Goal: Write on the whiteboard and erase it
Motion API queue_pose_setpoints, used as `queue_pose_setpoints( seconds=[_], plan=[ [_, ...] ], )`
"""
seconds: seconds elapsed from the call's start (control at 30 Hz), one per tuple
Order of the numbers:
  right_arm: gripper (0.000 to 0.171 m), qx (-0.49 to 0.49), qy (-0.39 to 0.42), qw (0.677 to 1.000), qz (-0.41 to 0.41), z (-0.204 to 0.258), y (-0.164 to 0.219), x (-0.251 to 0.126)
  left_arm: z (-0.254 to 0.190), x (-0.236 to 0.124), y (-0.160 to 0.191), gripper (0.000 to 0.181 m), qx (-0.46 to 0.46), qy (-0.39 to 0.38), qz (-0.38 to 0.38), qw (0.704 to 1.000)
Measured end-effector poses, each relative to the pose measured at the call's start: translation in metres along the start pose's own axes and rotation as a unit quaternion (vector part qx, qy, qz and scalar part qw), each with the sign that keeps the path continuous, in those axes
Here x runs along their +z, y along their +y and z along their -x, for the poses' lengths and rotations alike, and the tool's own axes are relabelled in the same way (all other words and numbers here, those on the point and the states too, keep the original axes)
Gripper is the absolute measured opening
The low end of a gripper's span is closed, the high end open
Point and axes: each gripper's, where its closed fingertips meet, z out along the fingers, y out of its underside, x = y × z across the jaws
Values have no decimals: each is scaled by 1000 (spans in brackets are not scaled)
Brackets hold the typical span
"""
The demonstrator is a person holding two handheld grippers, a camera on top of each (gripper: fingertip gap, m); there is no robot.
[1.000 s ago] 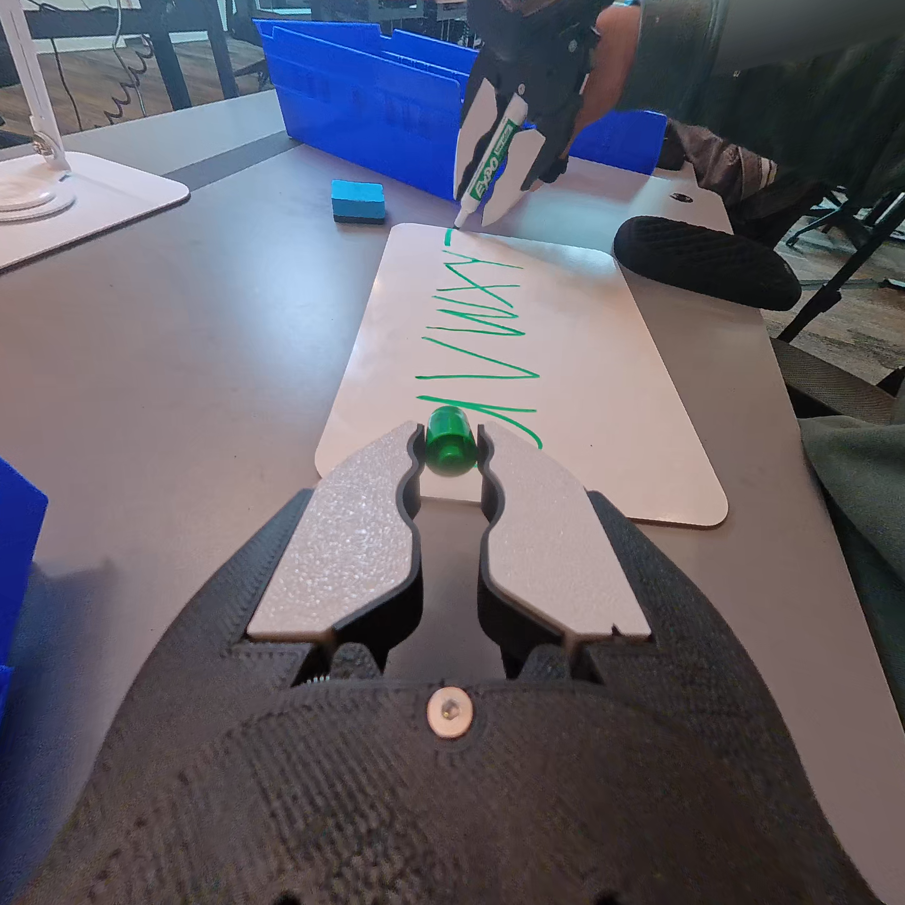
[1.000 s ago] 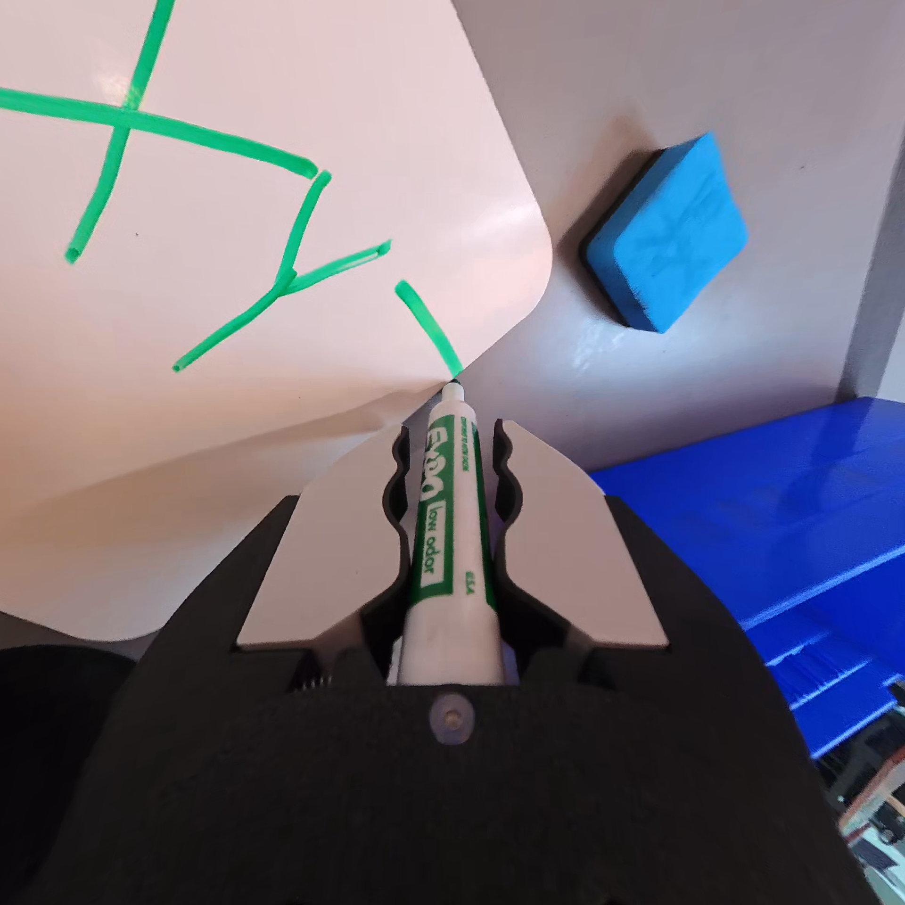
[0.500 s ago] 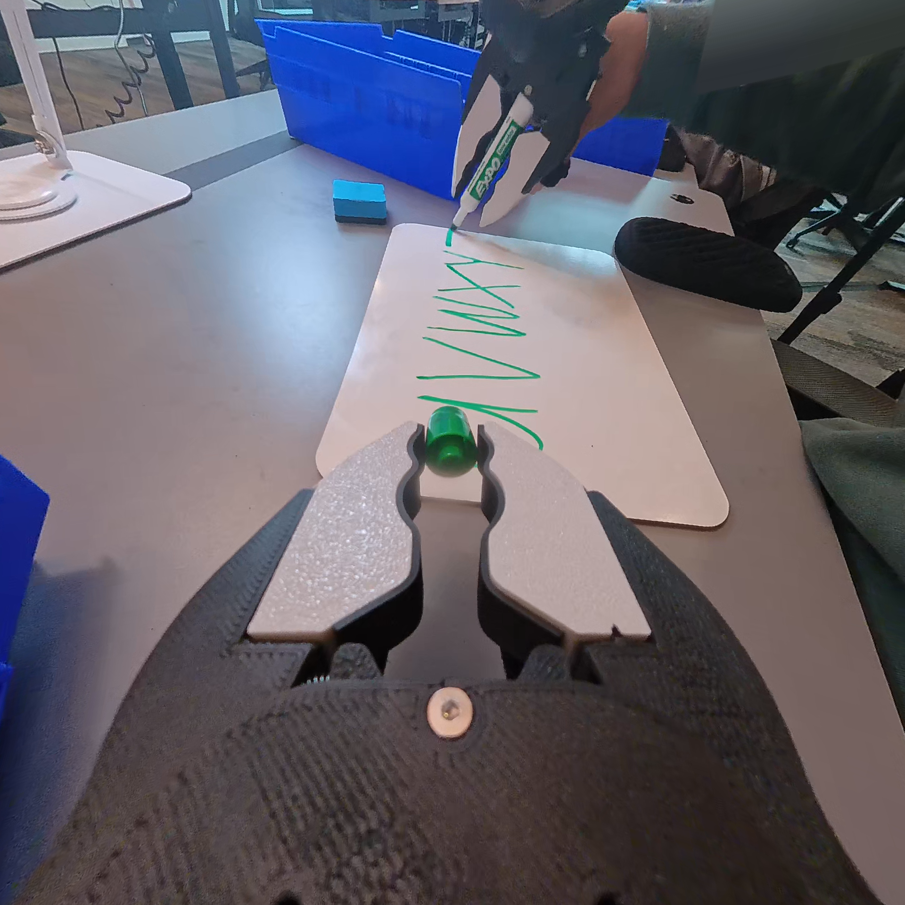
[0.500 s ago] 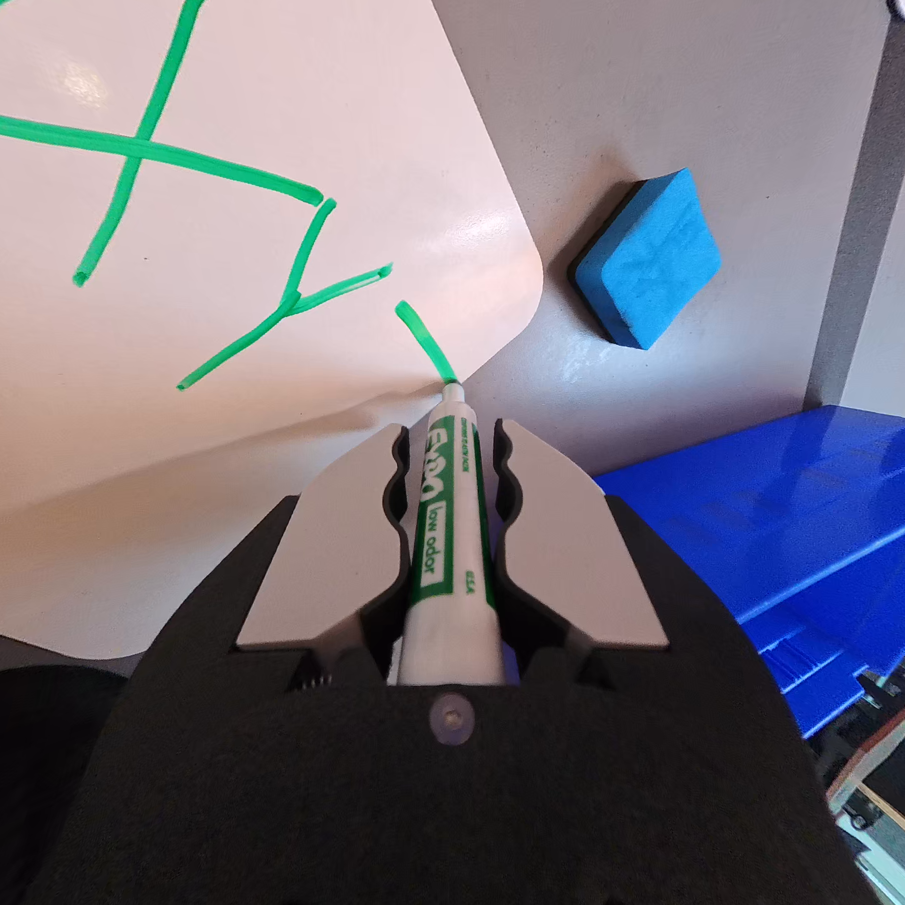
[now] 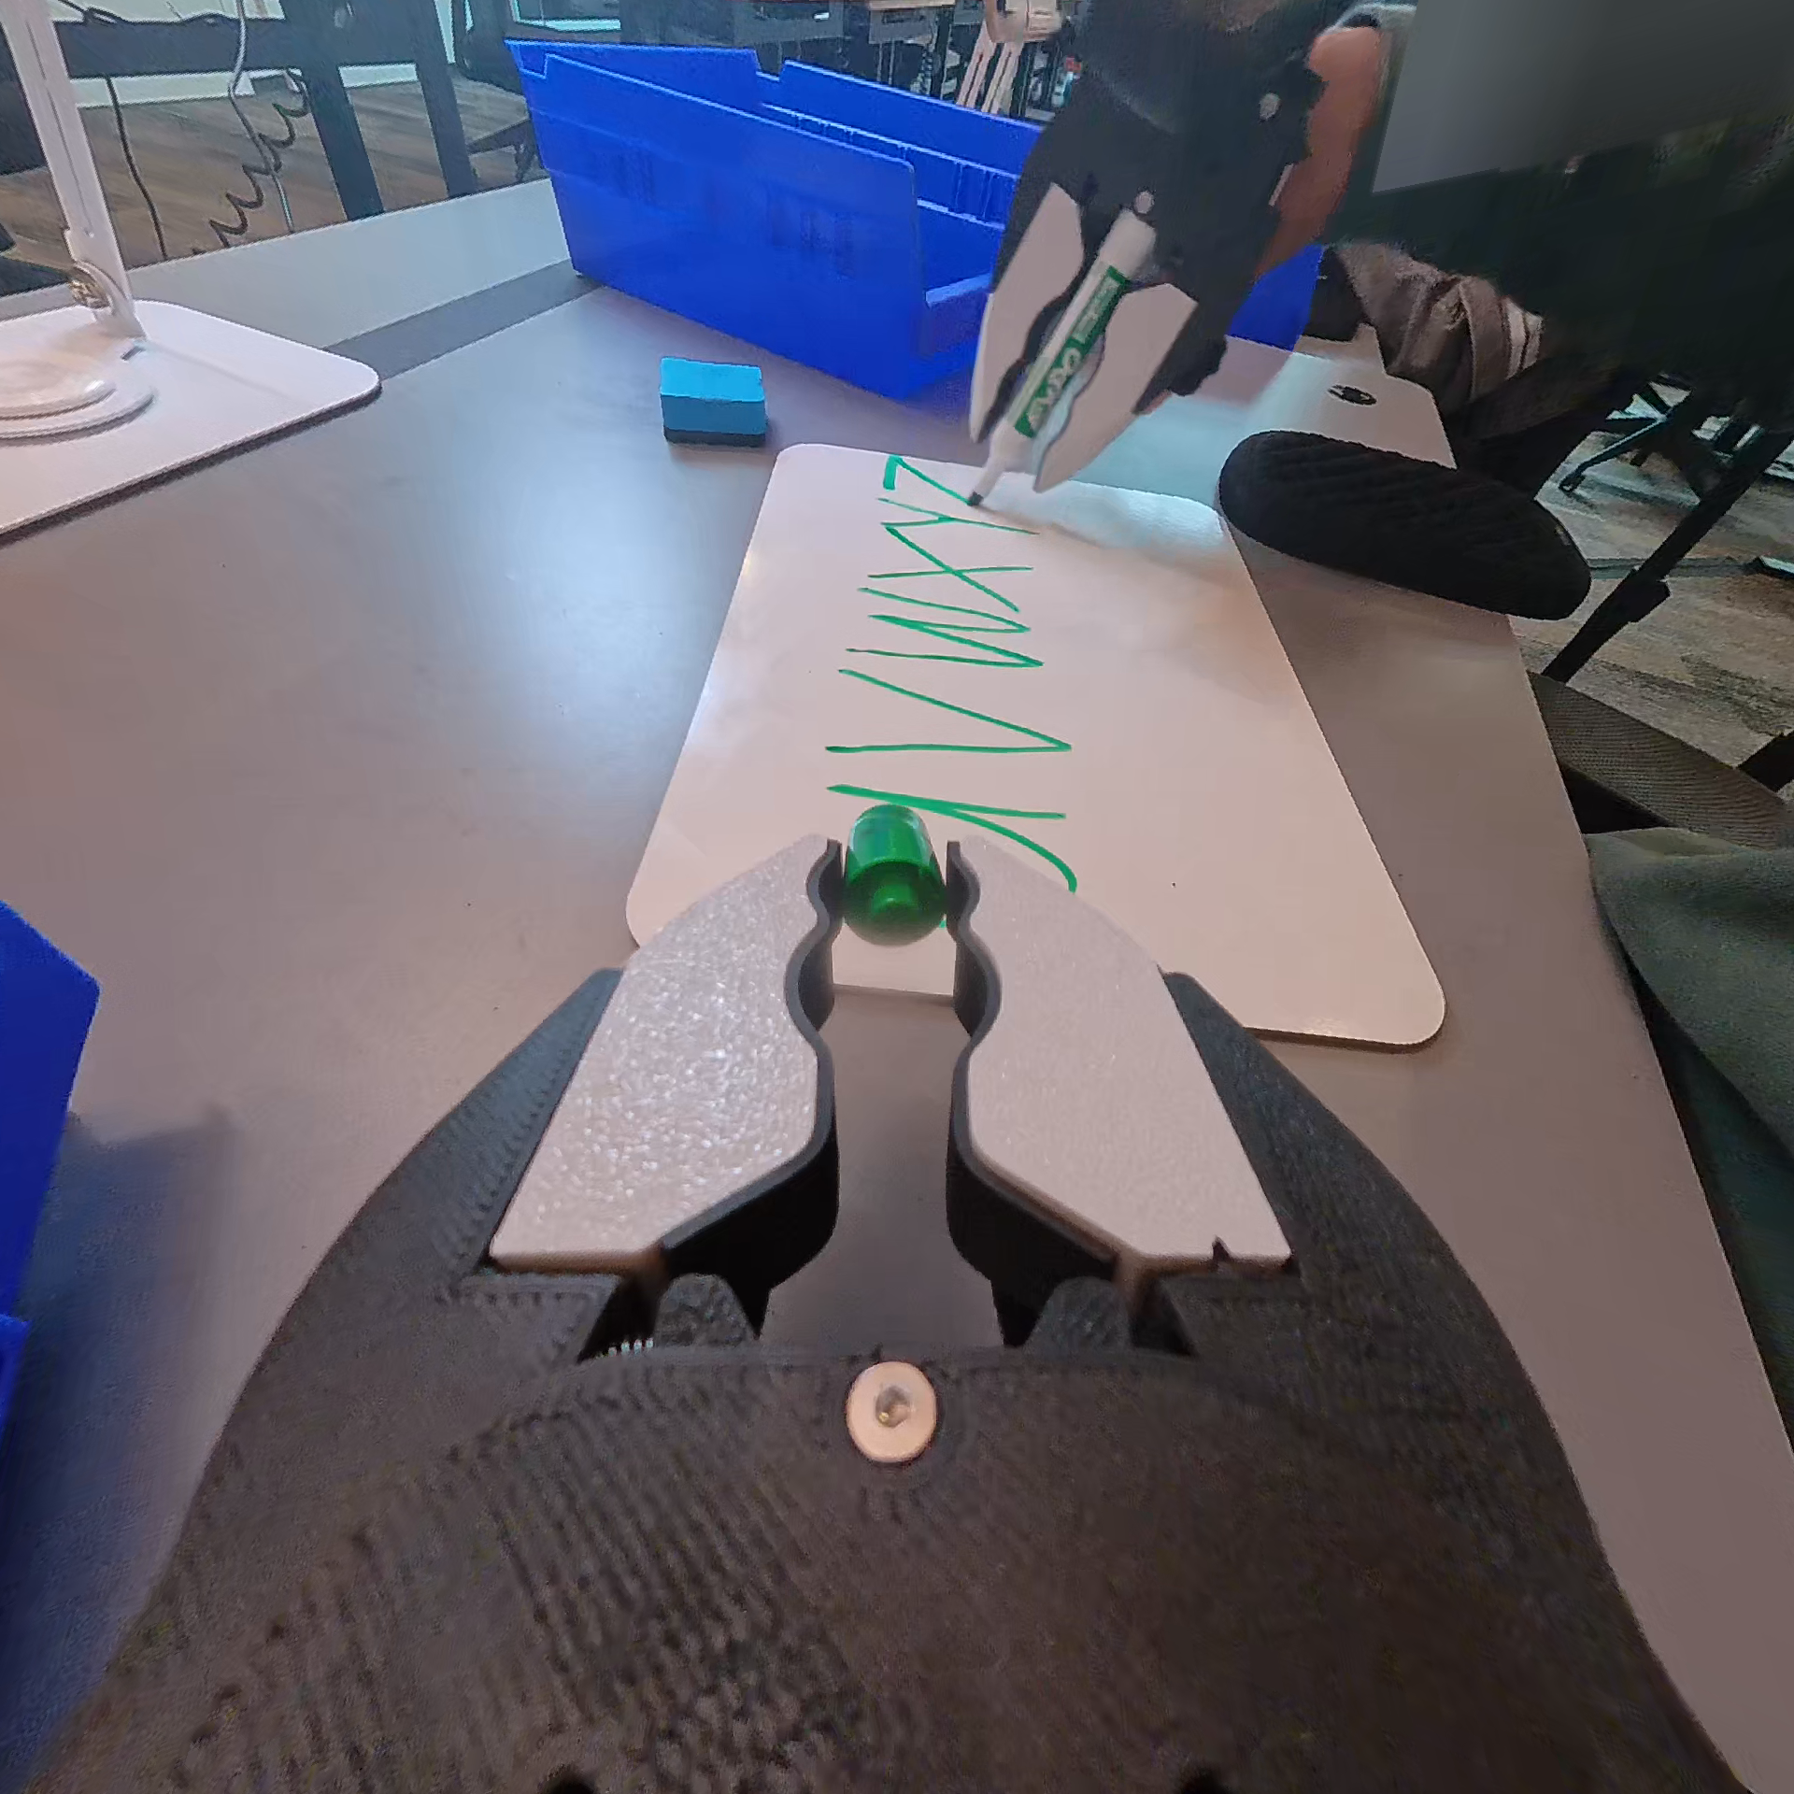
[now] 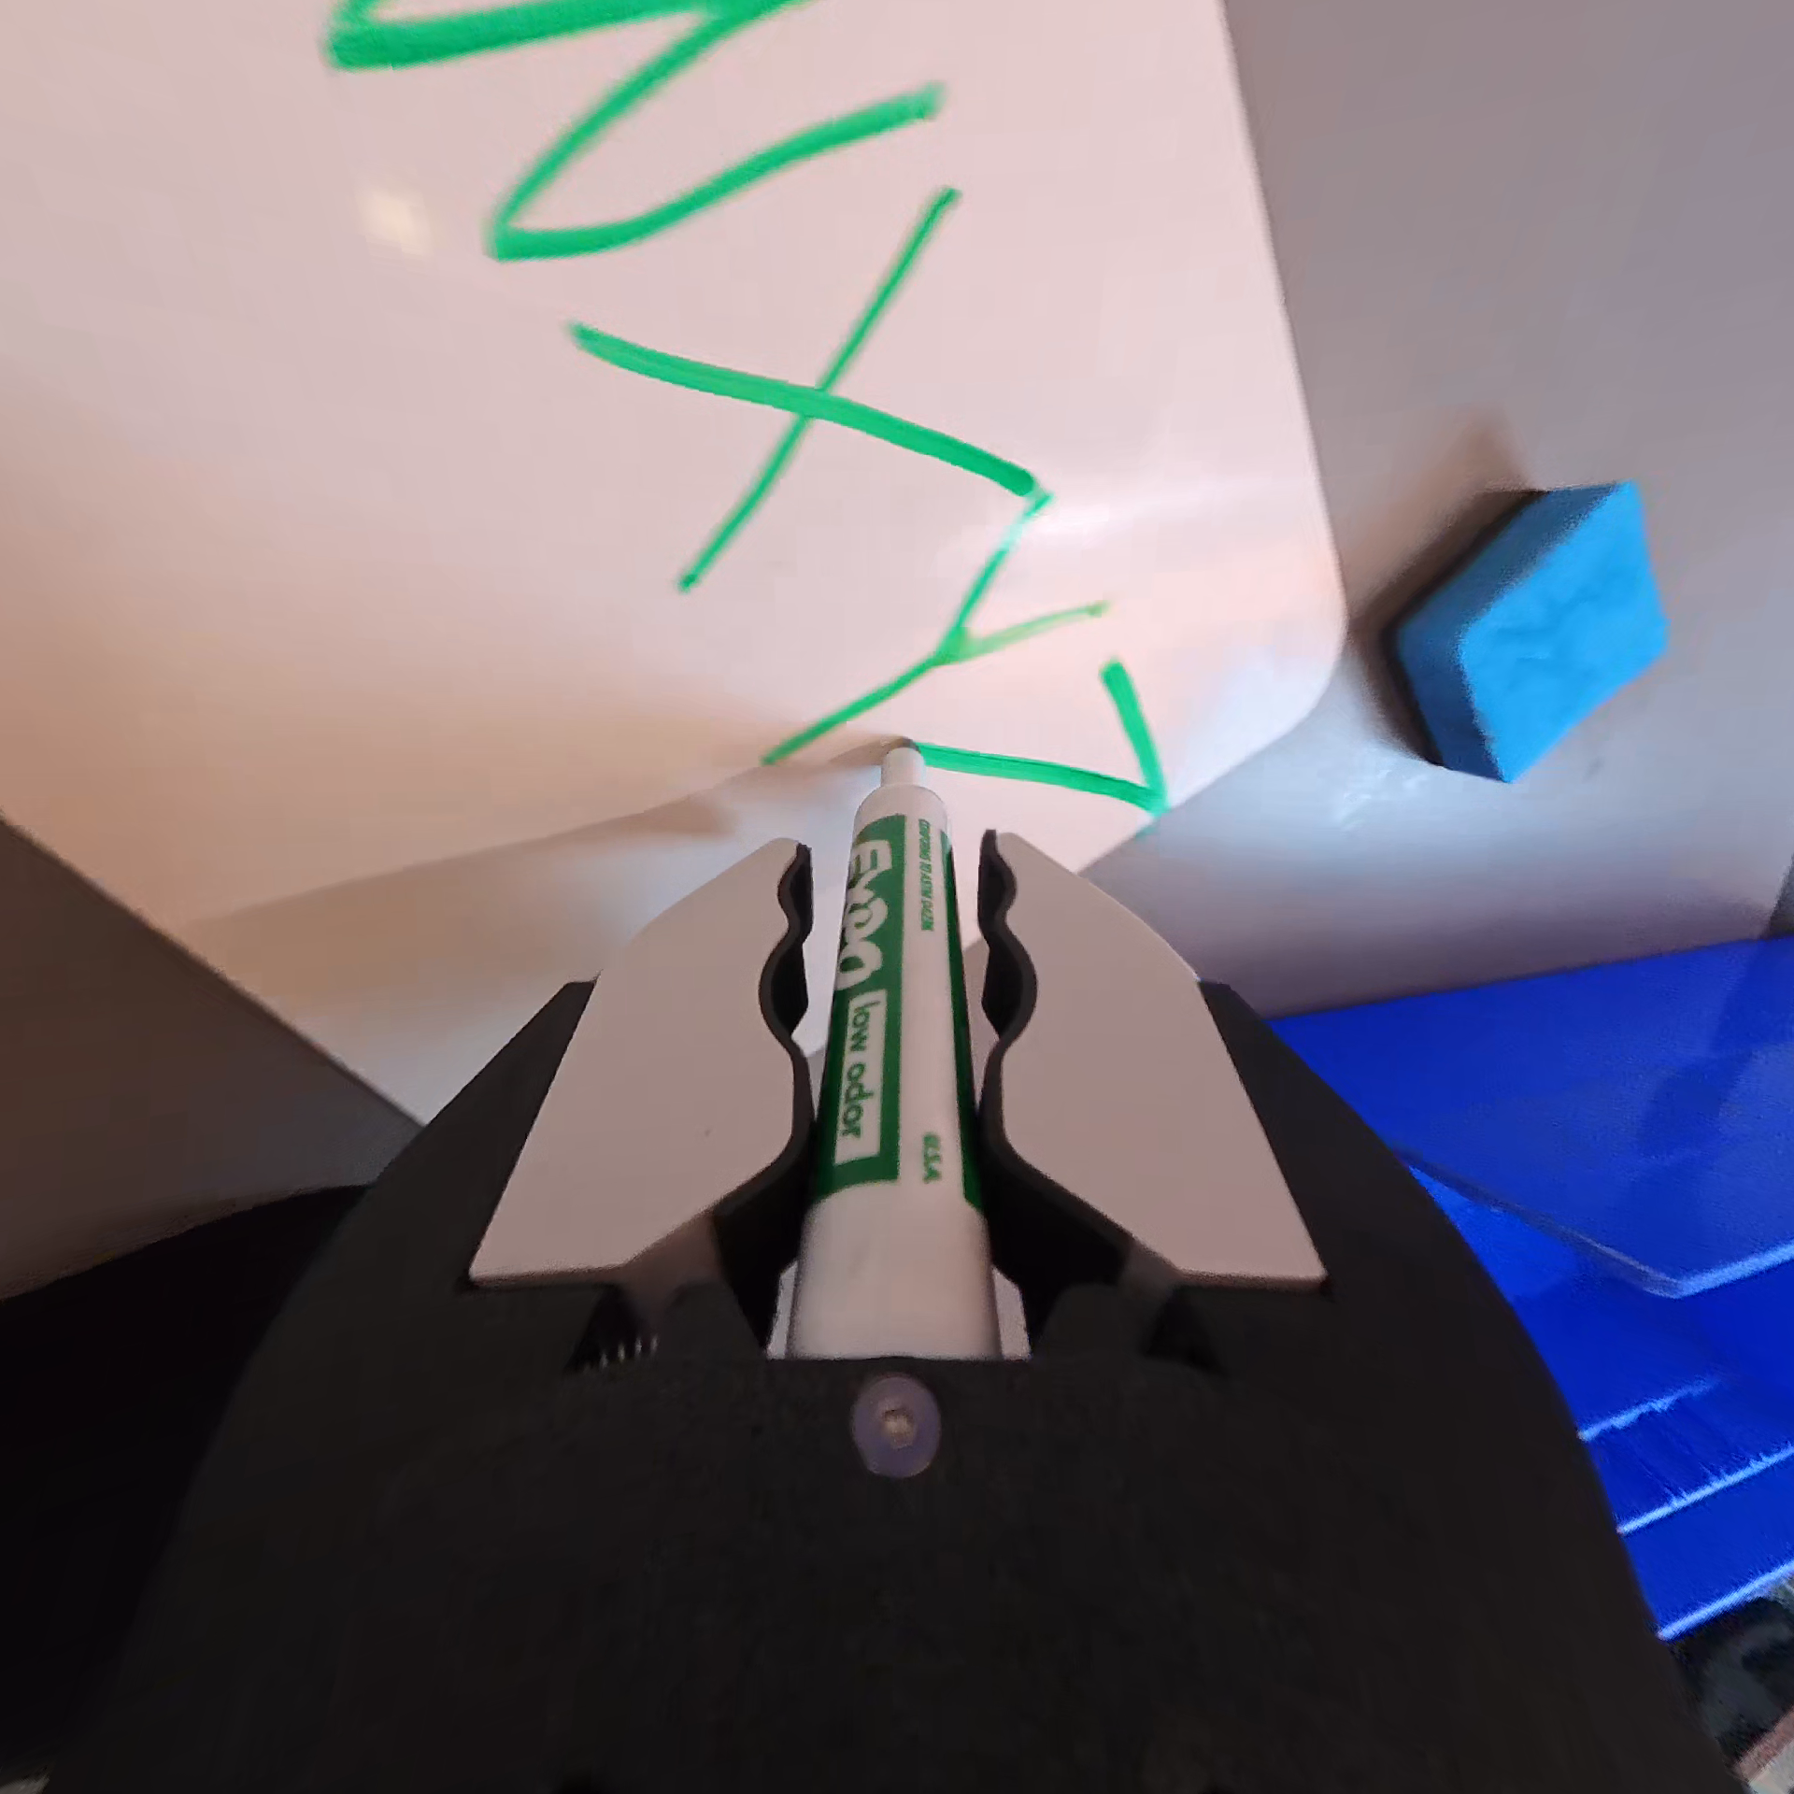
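Marker (image 6: 898, 1019) tip moved inward on whiteboard (image 5: 1213, 777); R gripper (image 6: 893, 854) clamps marker, L gripper (image 5: 888, 854) clamps green cap (image 5: 888, 879).

right gripper (image 6: 893, 864) clamped on green-and-white marker (image 6: 888, 1058), tip touching whiteboard (image 6: 340, 485) near its far right corner at the end of a fresh green stroke (image 6: 1029, 772), blue eraser (image 6: 1534, 631) on grey table (image 6: 1505, 243) just right of board, blue bin (image 6: 1553, 1116) at near right.
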Motion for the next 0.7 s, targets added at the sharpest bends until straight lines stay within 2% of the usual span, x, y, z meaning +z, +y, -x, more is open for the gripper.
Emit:
queue_pose_setpoints(
  seconds=[0.2, 0.37, 0.43, 0.57, 0.63, 0.7],
  plan=[
    [34, -5, 0, 1000, -5, 15, -1, -4, -1, 1, 1, 20, 3, 1, 2, 1000],
    [34, 41, 26, 999, 23, -10, 39, -3, 0, 0, 0, 20, 6, -3, 0, 1000],
    [34, 69, 35, 997, 8, -16, 49, -7, -1, 0, 0, 20, 7, -2, 1, 1000],
    [34, 119, 55, 981, -141, -12, 11, -41, -3, 1, -2, 20, 7, 7, -6, 1000],
    [34, 136, 54, 958, -247, 3, -23, -64, -11, 2, -10, 20, 10, 29, -34, 999],
    [34, 152, 30, 920, -360, 29, -61, -87, -21, 2, -25, 20, 23, 41, -72, 996]
  ],
)
